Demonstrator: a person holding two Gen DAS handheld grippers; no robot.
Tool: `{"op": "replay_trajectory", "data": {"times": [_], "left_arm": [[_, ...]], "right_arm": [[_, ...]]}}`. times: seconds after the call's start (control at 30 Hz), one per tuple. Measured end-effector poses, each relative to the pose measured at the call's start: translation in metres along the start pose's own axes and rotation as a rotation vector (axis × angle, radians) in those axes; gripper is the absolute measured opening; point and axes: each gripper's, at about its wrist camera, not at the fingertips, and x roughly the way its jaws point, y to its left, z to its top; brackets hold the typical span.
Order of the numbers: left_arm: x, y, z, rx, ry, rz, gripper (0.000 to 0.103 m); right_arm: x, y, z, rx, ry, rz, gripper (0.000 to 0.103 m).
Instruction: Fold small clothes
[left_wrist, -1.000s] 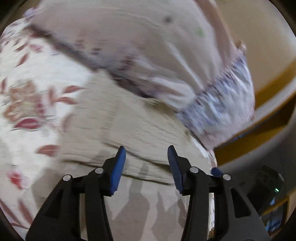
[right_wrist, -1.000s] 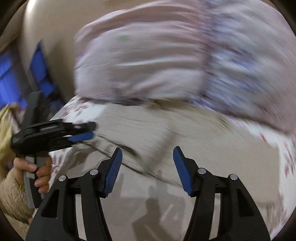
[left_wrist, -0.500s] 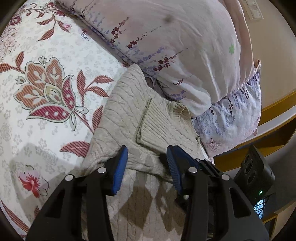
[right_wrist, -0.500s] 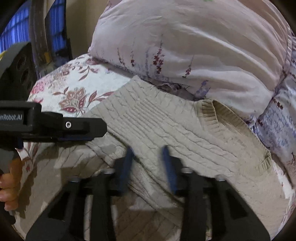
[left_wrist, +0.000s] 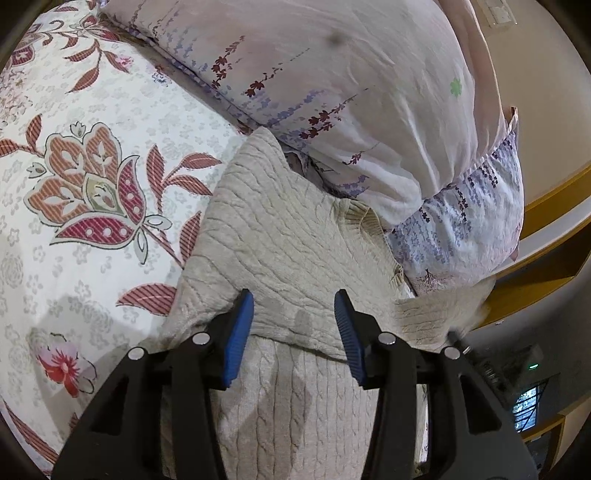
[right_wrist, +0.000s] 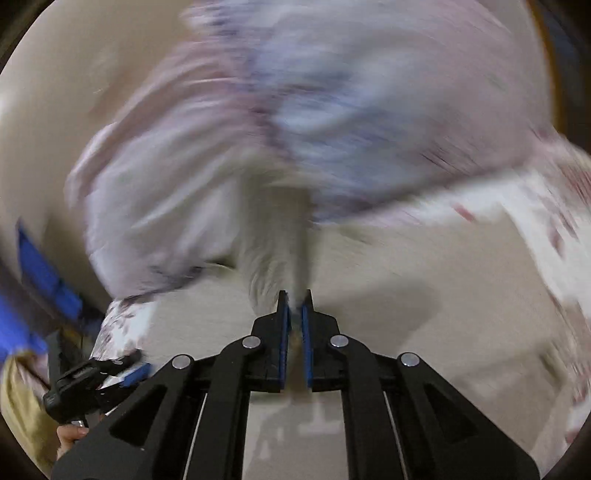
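Sweater (left_wrist: 295, 236), beige cable knit, lies on the bed's floral sheet (left_wrist: 92, 122), its far edge tucked against the pillow (left_wrist: 351, 85). One layer is folded over the body: fold edge runs across just ahead of the left gripper's fingers. Ribbed collar sits close to the pillow seam.

Left gripper (left_wrist: 293, 325) hovers low over the sweater, jaws parted about halfway and opening. Knit shows in the gap between the blue pads (left_wrist: 240, 332), but the pads are not pressing on it; no grip.

Right gripper (right_wrist: 295, 314): jaws pressed nearly together, pinching a strip of the pale knit that rises up from the gap between the pads. Right wrist view is heavily motion-blurred, so I can't tell which part of the sweater that is. In the left wrist view a ribbed piece of it (left_wrist: 436, 310) is blurred at the right edge of the garment, beside the left gripper's right finger.

The right wrist view also catches the left gripper at lower left with the person's hand (right_wrist: 70, 435) on its handle. Pillow and sheet are smeared there, no detail readable.
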Motion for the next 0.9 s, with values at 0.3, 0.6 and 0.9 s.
{"op": "replay_trajectory", "data": {"times": [0.3, 0.6, 0.9], "left_arm": [[0.001, -0.01, -0.001, 0.042, 0.0, -0.021, 0.07], [0.003, -0.014, -0.001, 0.055, 0.007, -0.037, 0.08], [-0.01, -0.021, -0.005, 0.122, 0.015, -0.035, 0.08]], "right_arm": [[0.009, -0.09, -0.011, 0.39, 0.148, 0.131, 0.046], [0.021, -0.109, -0.001, 0.453, 0.139, 0.093, 0.009], [-0.02, -0.074, 0.019, 0.157, -0.073, -0.028, 0.007]]}}
